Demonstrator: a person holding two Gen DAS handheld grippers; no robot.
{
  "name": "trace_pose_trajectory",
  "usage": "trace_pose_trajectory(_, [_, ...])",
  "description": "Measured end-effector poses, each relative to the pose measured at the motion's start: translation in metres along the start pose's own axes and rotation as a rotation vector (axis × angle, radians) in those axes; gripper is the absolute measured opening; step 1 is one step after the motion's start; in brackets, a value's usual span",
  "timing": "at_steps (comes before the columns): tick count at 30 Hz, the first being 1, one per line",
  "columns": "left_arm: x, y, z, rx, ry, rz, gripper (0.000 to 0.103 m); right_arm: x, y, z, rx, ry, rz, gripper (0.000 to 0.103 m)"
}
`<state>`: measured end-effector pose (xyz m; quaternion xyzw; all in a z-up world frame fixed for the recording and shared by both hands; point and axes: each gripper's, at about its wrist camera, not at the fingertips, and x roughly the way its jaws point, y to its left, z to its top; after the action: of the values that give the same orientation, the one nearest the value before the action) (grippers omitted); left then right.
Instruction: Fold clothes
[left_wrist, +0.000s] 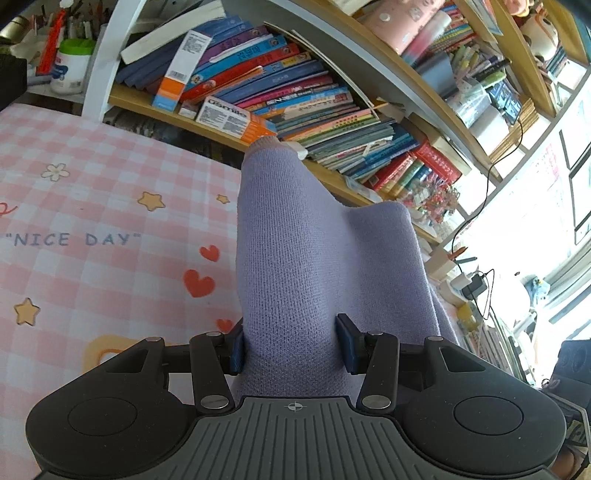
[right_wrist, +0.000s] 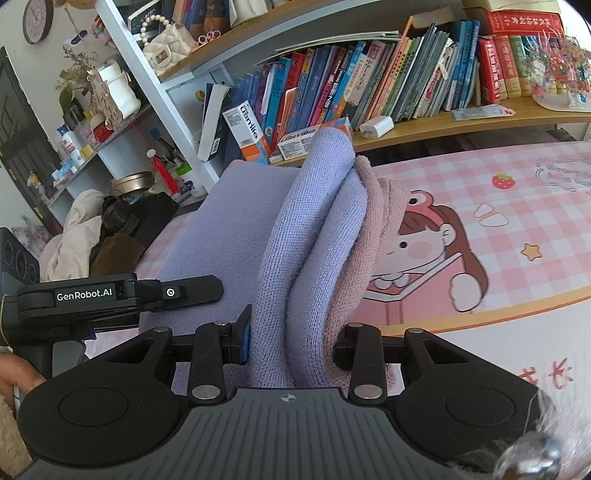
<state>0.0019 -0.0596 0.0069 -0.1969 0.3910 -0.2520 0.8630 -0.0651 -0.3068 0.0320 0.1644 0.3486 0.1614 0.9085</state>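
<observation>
Sweater between both tongs

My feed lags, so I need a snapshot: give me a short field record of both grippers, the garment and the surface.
left gripper: shut on sweater, one bunched layer between the pads
right gripper: shut on sweater, several folds plus pink trim
sweater: lilac knit, lifted at both grips, far part draped on mat
mat: pink checked, cartoon print, under the sweater
shelf: behind mat, full of books
fold state: not yet laid flat
</observation>
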Motion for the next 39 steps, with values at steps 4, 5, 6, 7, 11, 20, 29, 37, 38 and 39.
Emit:
trace_pose_trajectory(4, [-0.003,0.018,0.006,0.000,0.001,-0.019,0.046,0.010,0.016,0.001,-0.007,-0.001,-0.016,0.033])
trace_pose_trajectory(5, [-0.004,0.022,0.007,0.001,0.002,-0.025,0.046,0.013,0.020,0.001,-0.008,-0.002,-0.020,0.033])
trace_pose_trajectory(6, [-0.005,0.026,0.009,0.001,0.003,-0.030,0.046,0.015,0.023,0.002,-0.010,-0.003,-0.024,0.033])
trace_pose_trajectory(7, [-0.006,0.030,0.011,0.002,0.003,-0.036,0.046,0.018,0.027,0.002,-0.012,-0.004,-0.027,0.033])
trace_pose_trajectory(11, [-0.008,0.046,0.019,0.007,0.003,-0.055,0.046,0.028,0.042,0.005,-0.025,-0.011,-0.038,0.033])
trace_pose_trajectory(20, [-0.012,0.090,0.049,0.021,-0.003,-0.070,0.046,0.069,0.074,0.018,-0.061,-0.011,-0.034,0.033])
trace_pose_trajectory(29, [0.007,0.141,0.091,-0.007,-0.017,-0.046,0.046,0.138,0.087,0.048,-0.107,0.010,-0.005,0.033])
trace_pose_trajectory(37, [0.037,0.177,0.129,-0.038,-0.020,-0.001,0.046,0.205,0.082,0.074,-0.160,0.019,0.023,0.033])
trace_pose_trajectory(38, [0.041,0.181,0.133,-0.038,-0.019,0.002,0.046,0.212,0.080,0.077,-0.164,0.020,0.028,0.033])
trace_pose_trajectory(39, [0.046,0.184,0.138,-0.039,-0.018,0.006,0.046,0.219,0.078,0.079,-0.166,0.021,0.031,0.033])
